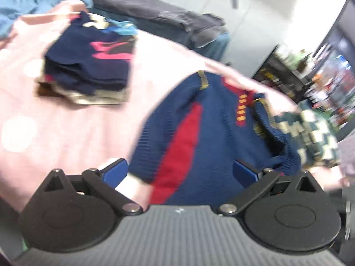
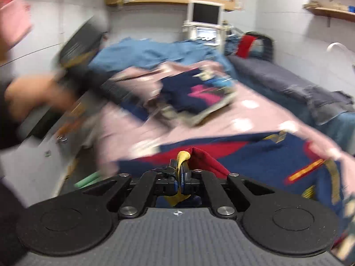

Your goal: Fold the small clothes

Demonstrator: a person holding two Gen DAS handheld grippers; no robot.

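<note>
Navy-and-red knit sweater (image 1: 199,137) sprawls across the near edge of the pink dotted bedspread (image 1: 66,122), right gripper (image 2: 180,173) pinched tight on its yellow-trimmed cuff (image 2: 183,156), left gripper (image 1: 179,170) spread wide above the cloth, a folded stack of clothes (image 1: 88,66) farther back.

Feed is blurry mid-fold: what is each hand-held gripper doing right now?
Left hand-held gripper: open, empty, above the blue and red sweater.
Right hand-held gripper: shut on the sweater's yellow-trimmed red edge.
</note>
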